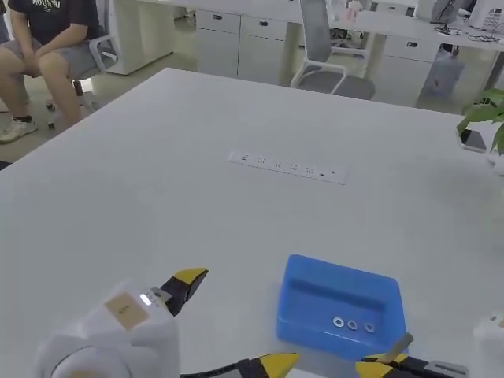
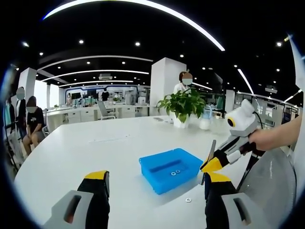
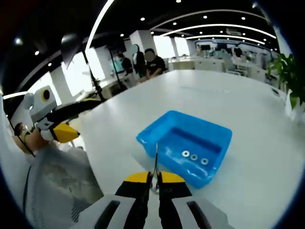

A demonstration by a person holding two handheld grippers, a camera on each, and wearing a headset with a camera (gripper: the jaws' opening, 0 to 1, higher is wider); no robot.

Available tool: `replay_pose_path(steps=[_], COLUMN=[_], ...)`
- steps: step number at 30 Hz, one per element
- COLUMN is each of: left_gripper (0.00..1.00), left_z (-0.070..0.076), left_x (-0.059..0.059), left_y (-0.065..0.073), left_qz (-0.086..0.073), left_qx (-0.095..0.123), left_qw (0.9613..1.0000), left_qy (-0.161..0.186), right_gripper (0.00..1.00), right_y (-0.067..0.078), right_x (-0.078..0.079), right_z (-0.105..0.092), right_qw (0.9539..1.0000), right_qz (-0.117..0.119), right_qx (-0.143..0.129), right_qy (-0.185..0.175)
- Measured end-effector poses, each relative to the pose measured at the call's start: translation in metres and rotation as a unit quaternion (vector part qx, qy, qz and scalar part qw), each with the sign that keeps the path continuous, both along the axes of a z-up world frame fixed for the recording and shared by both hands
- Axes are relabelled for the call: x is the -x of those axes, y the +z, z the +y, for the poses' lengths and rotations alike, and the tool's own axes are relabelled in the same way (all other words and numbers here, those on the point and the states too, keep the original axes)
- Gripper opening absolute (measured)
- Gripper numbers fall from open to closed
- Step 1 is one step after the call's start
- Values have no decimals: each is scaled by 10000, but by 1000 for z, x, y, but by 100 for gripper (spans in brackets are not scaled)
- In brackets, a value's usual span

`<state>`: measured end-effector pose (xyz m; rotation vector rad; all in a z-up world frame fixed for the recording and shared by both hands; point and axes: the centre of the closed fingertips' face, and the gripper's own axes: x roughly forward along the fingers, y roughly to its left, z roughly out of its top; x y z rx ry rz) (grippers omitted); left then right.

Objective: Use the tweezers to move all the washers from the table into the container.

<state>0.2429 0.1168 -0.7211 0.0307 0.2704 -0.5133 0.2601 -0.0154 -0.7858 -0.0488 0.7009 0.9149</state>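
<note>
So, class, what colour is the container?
The container is blue; clearest in the right gripper view.

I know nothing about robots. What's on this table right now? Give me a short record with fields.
table: white, wide
container: blue, open-topped, on the table
washers: three in a row inside the container
loose washer: one on the table beside the container, not touching it
tweezers: clamped in the right tongs, pointing toward the container
left tongs: open, holding nothing
progress: one washer left to move
</note>
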Motion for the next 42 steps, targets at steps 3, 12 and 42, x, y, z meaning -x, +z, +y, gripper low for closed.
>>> replay_pose_path(steps=[3, 12, 42], left_gripper=[84, 83, 83], left_z=[1, 6, 4], left_x=[0, -2, -1], left_y=[1, 2, -2], left_qz=[-5, -28, 30], left_qx=[32, 59, 13], left_qw=[10000, 9999, 9999], left_qy=[29, 139, 102], right_gripper=[3, 3, 3], right_y=[9, 39, 54], right_x=[0, -6, -49], right_z=[-1, -1, 11], right_qw=[9999, 9980, 9973], right_qz=[-103, -335, -508], right_qx=[36, -256, -434], right_qy=[-40, -476, -298])
